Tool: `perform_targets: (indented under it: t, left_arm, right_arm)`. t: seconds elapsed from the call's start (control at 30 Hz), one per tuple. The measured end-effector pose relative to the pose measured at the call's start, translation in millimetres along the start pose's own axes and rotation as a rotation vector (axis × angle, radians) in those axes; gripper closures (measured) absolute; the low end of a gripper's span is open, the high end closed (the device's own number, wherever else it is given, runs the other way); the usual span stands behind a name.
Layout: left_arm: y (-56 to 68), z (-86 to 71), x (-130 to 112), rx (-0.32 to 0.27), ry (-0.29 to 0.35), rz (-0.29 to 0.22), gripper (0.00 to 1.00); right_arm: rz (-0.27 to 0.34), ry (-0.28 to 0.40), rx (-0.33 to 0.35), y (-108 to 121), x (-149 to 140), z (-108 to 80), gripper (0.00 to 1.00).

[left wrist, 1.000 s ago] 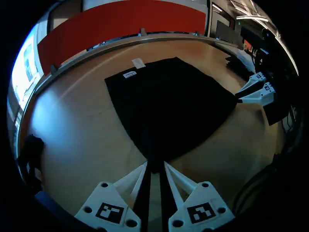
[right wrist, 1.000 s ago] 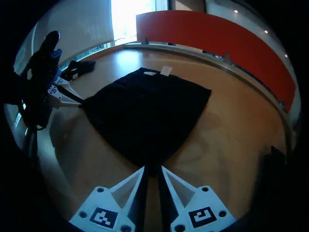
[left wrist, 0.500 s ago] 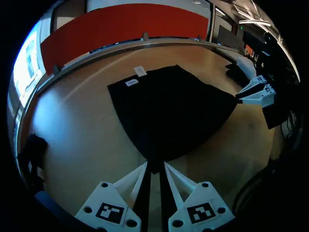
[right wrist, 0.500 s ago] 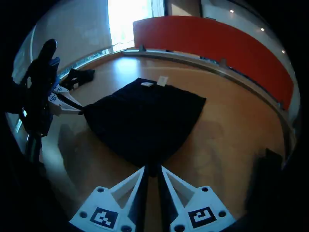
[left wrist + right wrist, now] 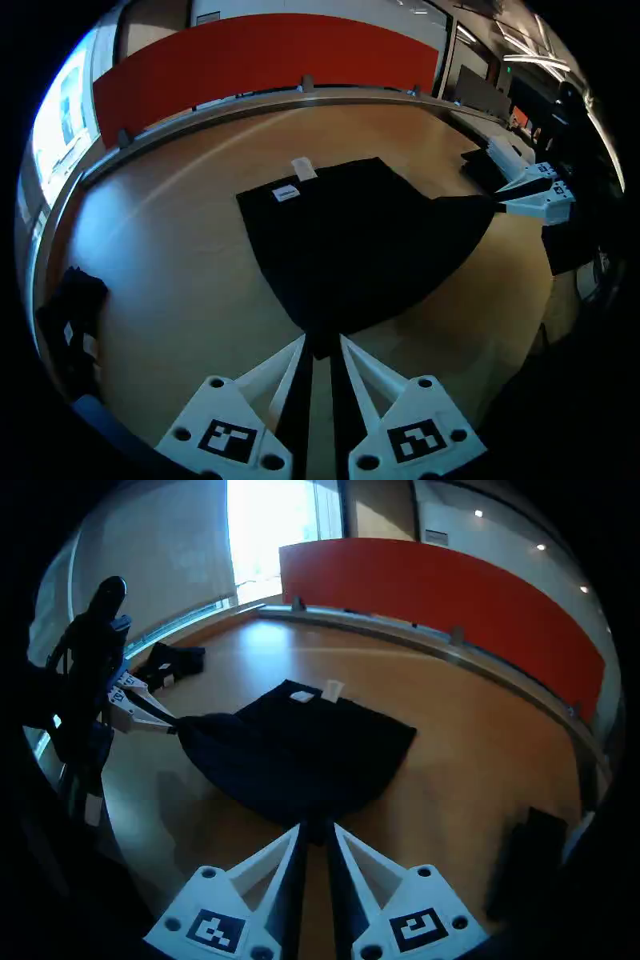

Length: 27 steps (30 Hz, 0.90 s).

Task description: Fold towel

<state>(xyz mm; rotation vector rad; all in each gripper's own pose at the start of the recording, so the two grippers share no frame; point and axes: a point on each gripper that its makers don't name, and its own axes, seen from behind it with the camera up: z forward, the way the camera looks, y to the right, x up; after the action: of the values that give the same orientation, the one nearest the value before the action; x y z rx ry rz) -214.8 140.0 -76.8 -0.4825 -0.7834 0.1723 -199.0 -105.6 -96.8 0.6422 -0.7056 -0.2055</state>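
Note:
A black towel (image 5: 360, 240) lies on the wooden table (image 5: 176, 264), with white tags (image 5: 286, 193) at its far edge. My left gripper (image 5: 322, 342) is shut on the near corner of it. At the right, my right gripper (image 5: 500, 202) pinches another corner and holds it above the table. In the right gripper view, the towel (image 5: 296, 752) sags between the two raised corners. The right gripper (image 5: 318, 828) is shut on one of them. The left gripper (image 5: 170, 722), held by a dark-gloved hand (image 5: 88, 680), grips the other. The far half rests flat on the table (image 5: 464, 736).
A red partition (image 5: 264, 60) and a metal rail run along the table's far edge. Dark folded cloths lie at the table's sides (image 5: 72, 312) (image 5: 484, 164) (image 5: 172, 660) (image 5: 528, 856). Bare wood surrounds the towel.
Both grippers have risen with their corners. The towel's near edge has come off the table and hangs between them, while the far edge stays down.

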Motion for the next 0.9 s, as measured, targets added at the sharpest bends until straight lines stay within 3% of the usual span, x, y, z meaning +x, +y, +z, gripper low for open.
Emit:
perform_targets:
  t: [0.5, 0.9]
  left_arm:
    - [16.1, -39.5, 9, -0.019, -0.019, -0.028, 0.86]
    - [18.0, -51.5, 9, -0.028, -0.038, -0.02, 0.86]
  right_arm:
    - [0.022, 0.027, 0.021, -15, 23, -42.5, 0.84]
    - [0.037, 0.018, 0.043, -25, 22, -55.4, 0.84]
